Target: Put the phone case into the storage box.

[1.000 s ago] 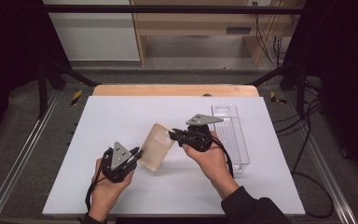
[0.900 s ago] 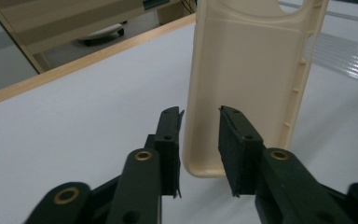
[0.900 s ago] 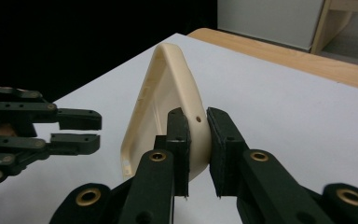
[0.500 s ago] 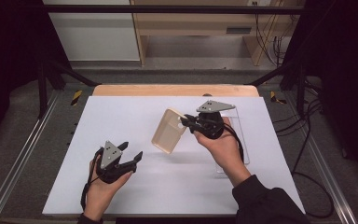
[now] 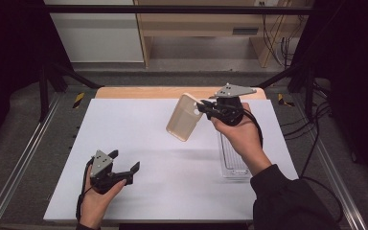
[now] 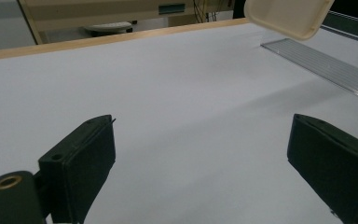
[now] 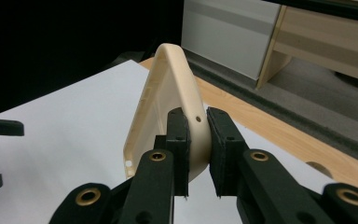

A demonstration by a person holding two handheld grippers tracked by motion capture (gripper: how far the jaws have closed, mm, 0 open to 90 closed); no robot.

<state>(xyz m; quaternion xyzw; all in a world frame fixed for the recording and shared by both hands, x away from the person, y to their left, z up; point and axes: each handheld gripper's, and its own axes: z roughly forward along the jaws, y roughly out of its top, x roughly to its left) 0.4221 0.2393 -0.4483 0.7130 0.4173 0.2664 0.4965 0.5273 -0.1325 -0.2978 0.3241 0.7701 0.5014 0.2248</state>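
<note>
The left tool (image 5: 124,171) sits low at the near left of the white bench (image 5: 139,129); its jaws have just been opening and stand wide with nothing between them. Far to its right, the right tool (image 5: 204,109) is clamped on the rim of a beige tray (image 5: 184,123), held tilted above the bench, just left of a clear lid (image 5: 231,160).

The tray (image 5: 186,117) hangs above the table (image 5: 172,191), left of the clear lid (image 5: 232,160).
</note>
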